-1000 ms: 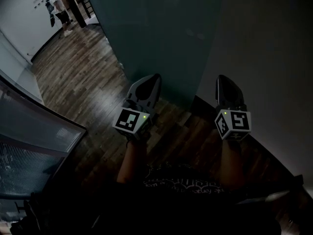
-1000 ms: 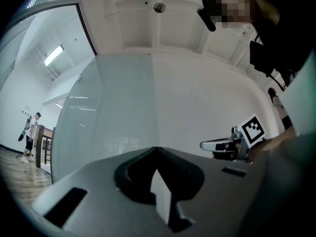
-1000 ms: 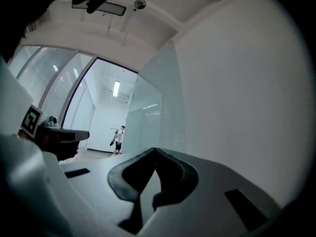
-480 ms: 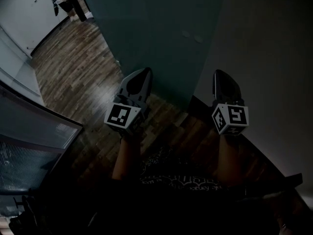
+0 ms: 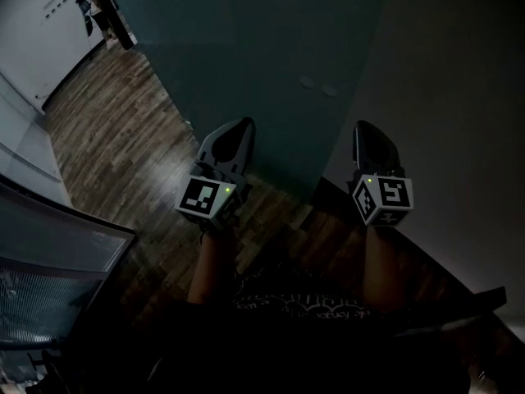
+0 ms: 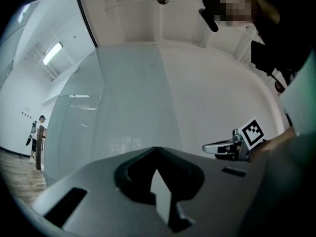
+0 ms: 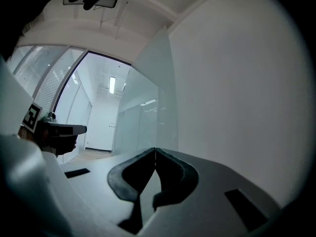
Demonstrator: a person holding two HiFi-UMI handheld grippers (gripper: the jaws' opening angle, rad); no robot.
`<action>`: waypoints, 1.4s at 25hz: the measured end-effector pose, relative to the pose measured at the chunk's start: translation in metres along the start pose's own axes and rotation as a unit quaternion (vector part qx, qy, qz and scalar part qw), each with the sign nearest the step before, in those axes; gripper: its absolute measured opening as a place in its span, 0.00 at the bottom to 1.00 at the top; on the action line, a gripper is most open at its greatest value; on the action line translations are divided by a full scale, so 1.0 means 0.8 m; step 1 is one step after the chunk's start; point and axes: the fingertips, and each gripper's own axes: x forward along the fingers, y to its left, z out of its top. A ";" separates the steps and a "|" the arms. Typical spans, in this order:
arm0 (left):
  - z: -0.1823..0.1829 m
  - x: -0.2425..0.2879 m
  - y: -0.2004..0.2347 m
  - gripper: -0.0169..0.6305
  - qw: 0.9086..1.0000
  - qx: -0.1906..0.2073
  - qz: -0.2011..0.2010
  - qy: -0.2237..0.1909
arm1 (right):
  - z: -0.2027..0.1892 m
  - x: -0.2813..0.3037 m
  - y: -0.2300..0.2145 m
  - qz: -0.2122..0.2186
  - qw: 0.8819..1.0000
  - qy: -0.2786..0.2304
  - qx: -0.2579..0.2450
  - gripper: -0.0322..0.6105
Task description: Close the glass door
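Step, I think: getting near door, no touch yet.
Wood floor at left: long brown planks, shiny.
My left gripper: clenched, nothing in it.
Glass door: just ahead, apart from both grippers. Tall flat pane, smooth, blue-green, milky.
My right gripper: clenched too, empty.
Wall at right: plain, dull.
Next, I think: lay closed tips on pane near edge, push gently. Glass looks slippery.

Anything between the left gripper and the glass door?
Nothing. The left gripper, jaws shut, faces the glass door with no object before it in its own view; the head view shows only wood floor below.
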 end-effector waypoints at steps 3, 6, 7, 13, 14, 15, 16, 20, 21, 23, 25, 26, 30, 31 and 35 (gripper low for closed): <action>-0.003 0.019 0.015 0.03 1.000 -0.001 -0.001 -0.003 | -0.006 0.023 -0.008 0.000 1.000 0.003 -0.002 0.05; -0.003 0.030 0.026 0.03 1.000 0.002 -0.001 -0.006 | -0.016 0.037 -0.015 -0.003 1.000 0.012 -0.003 0.05; -0.003 0.034 0.030 0.03 1.000 0.004 -0.001 -0.006 | -0.020 0.042 -0.019 -0.003 1.000 0.016 -0.001 0.06; -0.006 0.053 0.059 0.03 1.000 0.001 0.004 0.002 | -0.035 0.085 -0.037 0.005 0.999 0.037 0.010 0.14; -0.006 0.052 0.062 0.03 1.000 0.001 0.005 0.003 | -0.035 0.090 -0.039 0.003 0.999 0.041 0.010 0.17; -0.007 0.051 0.065 0.03 1.000 0.001 0.006 0.003 | -0.035 0.096 -0.042 0.002 0.999 0.042 0.012 0.19; -0.008 0.050 0.067 0.03 1.000 0.001 0.007 0.003 | -0.035 0.101 -0.044 0.002 0.999 0.043 0.014 0.20; -0.016 0.050 0.070 0.03 1.000 0.002 0.007 0.010 | -0.041 0.117 -0.050 0.006 0.999 0.051 0.014 0.23; -0.019 0.050 0.071 0.03 1.000 0.002 0.008 0.011 | -0.044 0.120 -0.051 0.009 0.998 0.054 0.014 0.23; -0.024 0.049 0.074 0.03 1.000 0.001 0.012 0.014 | -0.049 0.124 -0.052 0.014 0.998 0.058 0.015 0.23; -0.028 0.047 0.076 0.03 1.000 0.001 0.017 0.017 | -0.056 0.126 -0.054 0.015 0.998 0.061 0.017 0.23; -0.030 0.047 0.077 0.03 1.000 0.001 0.019 0.017 | -0.058 0.126 -0.056 0.013 0.998 0.062 0.019 0.23; -0.033 0.046 0.079 0.03 1.000 0.002 0.023 0.017 | -0.061 0.127 -0.057 0.015 0.998 0.065 0.017 0.23; -0.033 0.046 0.079 0.03 1.000 0.002 0.024 0.017 | -0.061 0.127 -0.056 0.016 0.998 0.066 0.015 0.23; -0.027 0.045 0.077 0.03 1.000 0.001 0.023 0.014 | -0.055 0.127 -0.050 0.019 0.997 0.067 0.014 0.23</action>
